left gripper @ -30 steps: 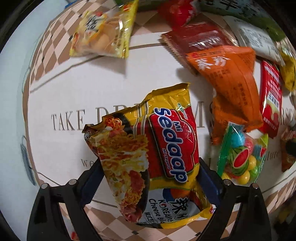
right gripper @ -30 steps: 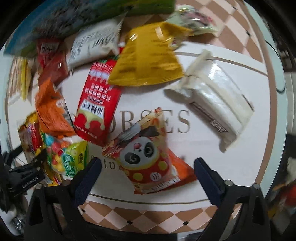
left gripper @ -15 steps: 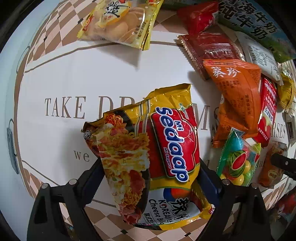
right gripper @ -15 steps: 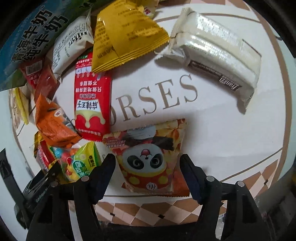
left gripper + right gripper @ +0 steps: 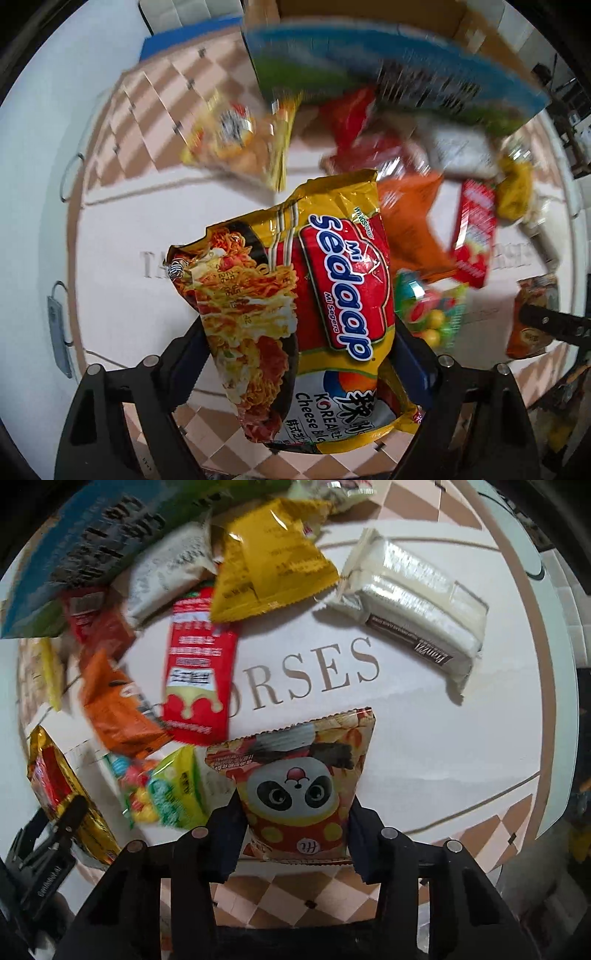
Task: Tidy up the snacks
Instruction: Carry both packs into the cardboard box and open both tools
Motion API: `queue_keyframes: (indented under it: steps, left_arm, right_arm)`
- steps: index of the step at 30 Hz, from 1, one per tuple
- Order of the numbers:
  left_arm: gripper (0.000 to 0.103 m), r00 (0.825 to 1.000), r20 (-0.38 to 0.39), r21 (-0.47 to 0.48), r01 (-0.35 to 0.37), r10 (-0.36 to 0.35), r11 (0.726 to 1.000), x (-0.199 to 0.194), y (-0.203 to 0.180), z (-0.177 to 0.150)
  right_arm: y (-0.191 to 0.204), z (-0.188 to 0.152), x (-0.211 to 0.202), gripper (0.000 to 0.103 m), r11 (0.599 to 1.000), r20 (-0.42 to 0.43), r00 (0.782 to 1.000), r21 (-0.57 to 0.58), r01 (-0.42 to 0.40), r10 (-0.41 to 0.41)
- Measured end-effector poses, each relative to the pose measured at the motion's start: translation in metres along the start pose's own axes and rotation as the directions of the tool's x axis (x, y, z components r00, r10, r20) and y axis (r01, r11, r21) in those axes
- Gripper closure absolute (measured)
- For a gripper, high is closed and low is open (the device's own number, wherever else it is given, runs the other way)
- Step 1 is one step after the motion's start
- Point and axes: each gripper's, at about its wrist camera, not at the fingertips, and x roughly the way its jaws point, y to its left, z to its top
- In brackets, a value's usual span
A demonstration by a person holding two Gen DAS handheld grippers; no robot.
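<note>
Pinching the noodle packet [image 5: 314, 295], the left gripper [image 5: 299, 354] has it clear of the table [image 5: 122, 258], while the right gripper [image 5: 293, 823], jaws just closing, clamps the panda snack [image 5: 295, 782], packet sticking out toward 12 o'clock.

Black gripper [image 5: 295, 834] frames, silver screws, blue-padded jaws.

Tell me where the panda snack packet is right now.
In the right wrist view, the panda packet sits bottom centre, pinched between the right gripper's fingers, just below the printed "ORSES" lettering and right of the green candy bag.
</note>
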Motion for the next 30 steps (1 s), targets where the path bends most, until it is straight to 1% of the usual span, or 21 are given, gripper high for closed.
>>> queue_keyframes:
  steps: [3, 5, 6, 8, 10, 11, 12, 13, 14, 15, 16, 17, 19, 21, 22, 23, 24, 26, 27, 28, 30]
  left_arm:
    - [0.014, 0.998, 0.055, -0.009, 0.038, -0.037, 0.999, -0.039, 0.016, 0.002]
    - [0.014, 0.991, 0.106, -0.012, 0.077, -0.075, 0.997, -0.071, 0.026, 0.013]
    - [0.014, 0.987, 0.133, -0.011, 0.092, -0.090, 0.996, -0.083, 0.026, 0.020]
    - [0.014, 0.976, 0.181, -0.005, 0.127, -0.124, 0.992, -0.107, 0.031, 0.038]
    - [0.014, 0.964, 0.211, 0.003, 0.164, -0.161, 0.986, -0.124, 0.018, 0.061]
    - [0.014, 0.960, 0.221, 0.005, 0.176, -0.173, 0.984, -0.131, 0.000, 0.073]
    - [0.014, 0.954, 0.234, 0.013, 0.188, -0.185, 0.982, -0.134, 0.002, 0.091]
    - [0.014, 0.952, 0.241, 0.013, 0.190, -0.187, 0.982, -0.132, -0.006, 0.109]
    - [0.014, 0.951, 0.249, 0.020, 0.184, -0.183, 0.983, -0.132, -0.002, 0.128]
    - [0.014, 0.952, 0.247, 0.028, 0.178, -0.179, 0.984, -0.127, -0.015, 0.139]
    - [0.014, 0.955, 0.240, 0.025, 0.173, -0.174, 0.985, -0.122, -0.023, 0.164]
    - [0.013, 0.957, 0.236, 0.019, 0.168, -0.168, 0.986, -0.126, -0.032, 0.176]
    - [0.013, 0.963, 0.215, 0.017, 0.164, -0.164, 0.986, -0.114, -0.050, 0.208]
    - [0.013, 0.969, 0.178, 0.025, 0.167, -0.169, 0.986, -0.095, -0.056, 0.238]
    - [0.013, 0.971, 0.159, 0.028, 0.174, -0.176, 0.984, -0.105, -0.079, 0.252]
    - [0.013, 0.973, 0.141, 0.034, 0.178, -0.181, 0.983, -0.108, -0.087, 0.260]
    - [0.013, 0.976, 0.115, 0.040, 0.183, -0.186, 0.982, -0.105, -0.101, 0.277]
    - [0.013, 0.979, 0.080, 0.052, 0.186, -0.189, 0.981, -0.087, -0.103, 0.291]
    - [0.013, 0.980, 0.063, 0.053, 0.185, -0.189, 0.981, -0.084, -0.112, 0.303]
    - [0.013, 0.981, 0.051, 0.053, 0.184, -0.186, 0.982, -0.079, -0.115, 0.310]
    - [0.013, 0.983, 0.021, 0.051, 0.184, -0.185, 0.982, -0.066, -0.120, 0.324]
  right_arm:
    - [-0.002, -0.004, -0.033, 0.053, 0.998, 0.039, 0.997, -0.027, -0.060, 0.061]
    - [-0.002, -0.007, -0.062, 0.053, 0.993, 0.075, 0.991, -0.046, -0.106, 0.109]
    - [-0.002, -0.001, -0.075, 0.053, 0.990, 0.089, 0.987, -0.054, -0.131, 0.135]
    - [0.003, 0.025, -0.113, 0.053, 0.982, 0.128, 0.976, -0.085, -0.168, 0.178]
    - [0.004, 0.044, -0.153, 0.053, 0.972, 0.176, 0.960, -0.127, -0.199, 0.219]
    - [0.011, 0.069, -0.163, 0.053, 0.967, 0.191, 0.953, -0.143, -0.211, 0.237]
    - [0.022, 0.085, -0.171, 0.053, 0.961, 0.210, 0.944, -0.162, -0.224, 0.255]
    - [0.026, 0.096, -0.179, 0.053, 0.957, 0.227, 0.937, -0.179, -0.228, 0.266]
    - [0.032, 0.107, -0.190, 0.053, 0.955, 0.248, 0.931, -0.198, -0.221, 0.267]
    - [0.042, 0.121, -0.196, 0.053, 0.954, 0.270, 0.926, -0.214, -0.208, 0.263]
    - [0.052, 0.132, -0.198, 0.053, 0.954, 0.285, 0.923, -0.227, -0.196, 0.258]
    - [0.058, 0.147, -0.203, 0.053, 0.953, 0.297, 0.921, -0.242, -0.182, 0.252]
    - [0.074, 0.179, -0.200, 0.053, 0.953, 0.303, 0.921, -0.251, -0.169, 0.244]
    - [0.084, 0.207, -0.196, 0.053, 0.952, 0.290, 0.927, -0.258, -0.165, 0.239]
    - [0.088, 0.220, -0.196, 0.053, 0.953, 0.286, 0.930, -0.259, -0.159, 0.233]
    - [0.094, 0.233, -0.191, 0.053, 0.953, 0.279, 0.934, -0.267, -0.146, 0.221]
    - [0.098, 0.243, -0.187, 0.053, 0.953, 0.274, 0.938, -0.269, -0.139, 0.214]
    - [0.108, 0.267, -0.169, 0.053, 0.953, 0.251, 0.948, -0.276, -0.125, 0.197]
    - [0.109, 0.286, -0.148, 0.053, 0.954, 0.240, 0.953, -0.276, -0.118, 0.187]
    - [0.115, 0.304, -0.138, 0.053, 0.956, 0.229, 0.958, -0.273, -0.109, 0.175]
    - [0.122, 0.327, -0.119, 0.053, 0.957, 0.208, 0.966, -0.274, -0.094, 0.155]
